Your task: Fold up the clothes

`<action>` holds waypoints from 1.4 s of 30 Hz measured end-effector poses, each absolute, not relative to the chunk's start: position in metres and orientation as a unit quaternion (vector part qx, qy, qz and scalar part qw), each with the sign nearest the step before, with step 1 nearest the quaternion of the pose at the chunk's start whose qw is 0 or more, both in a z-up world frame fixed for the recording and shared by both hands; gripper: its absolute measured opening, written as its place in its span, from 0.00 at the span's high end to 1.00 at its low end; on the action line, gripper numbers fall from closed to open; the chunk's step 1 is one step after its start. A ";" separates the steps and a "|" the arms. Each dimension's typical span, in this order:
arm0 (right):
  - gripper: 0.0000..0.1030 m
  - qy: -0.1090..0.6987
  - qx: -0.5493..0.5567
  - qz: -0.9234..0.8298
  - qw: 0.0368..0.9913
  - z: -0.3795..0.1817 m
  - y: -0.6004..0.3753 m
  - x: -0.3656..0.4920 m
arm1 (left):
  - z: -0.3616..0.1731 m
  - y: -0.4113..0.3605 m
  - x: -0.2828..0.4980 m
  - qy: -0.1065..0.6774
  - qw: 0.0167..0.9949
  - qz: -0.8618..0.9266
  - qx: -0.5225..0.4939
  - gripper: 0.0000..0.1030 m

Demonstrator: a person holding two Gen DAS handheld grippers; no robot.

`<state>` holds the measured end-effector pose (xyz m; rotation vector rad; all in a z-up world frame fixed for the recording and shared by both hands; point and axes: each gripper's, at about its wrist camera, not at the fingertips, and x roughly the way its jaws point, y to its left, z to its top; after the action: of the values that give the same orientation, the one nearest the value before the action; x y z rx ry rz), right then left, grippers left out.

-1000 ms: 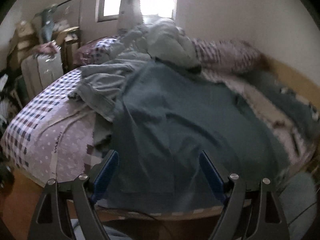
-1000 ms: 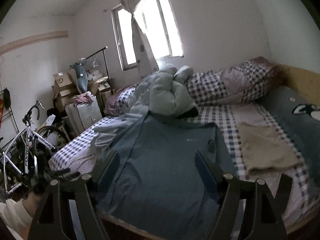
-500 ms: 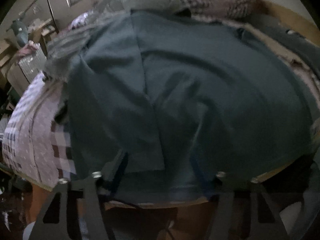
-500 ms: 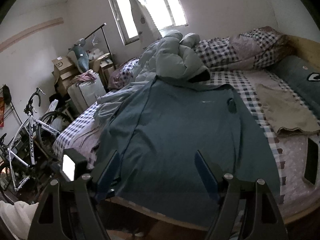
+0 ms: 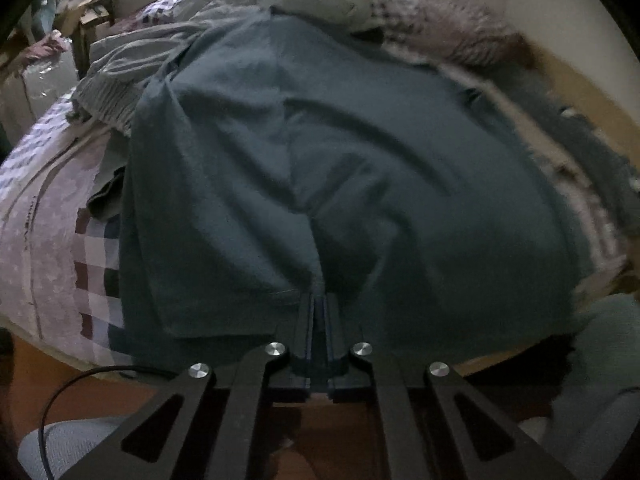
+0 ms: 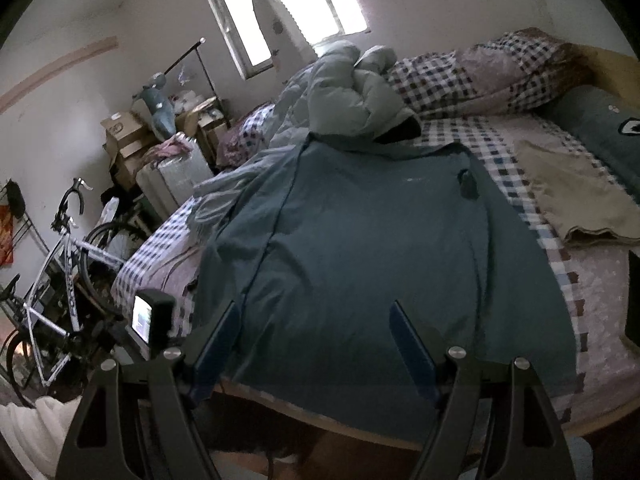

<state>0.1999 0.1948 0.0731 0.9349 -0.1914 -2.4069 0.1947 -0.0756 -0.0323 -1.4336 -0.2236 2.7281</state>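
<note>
A dark teal long-sleeved shirt (image 5: pixel 360 152) lies spread flat on the bed, its hem at the near edge. My left gripper (image 5: pixel 319 305) is shut on the teal shirt's hem, and a crease in the cloth runs up from the fingertips. In the right wrist view the same teal shirt (image 6: pixel 372 240) fills the middle of the bed. There my right gripper (image 6: pixel 314 308) stands open just above the hem, with nothing pressed between its fingers. The left gripper's body, with its lit screen (image 6: pixel 142 319), shows at the shirt's left corner.
A crumpled pale duvet (image 6: pixel 348 88) and checked pillows (image 6: pixel 472 72) lie at the bed's head. A beige garment (image 6: pixel 572 196) lies to the right of the shirt. A bicycle (image 6: pixel 60 280), boxes (image 6: pixel 124 136) and a suitcase (image 6: pixel 176 176) stand to the left of the bed.
The left jaws have closed from wide open to shut on the hem. Both grippers have sunk toward the bed's near edge, and the left one has tipped downward.
</note>
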 end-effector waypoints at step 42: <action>0.55 -0.446 0.516 -0.666 0.302 -0.126 0.038 0.139 | -0.015 -0.202 0.219 -0.332 0.065 0.873 -0.350 0.40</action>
<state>0.1386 0.0384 -0.1260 1.3688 -1.1816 -1.7652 0.2192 -0.2021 -0.0153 -1.0564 -1.0026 2.6349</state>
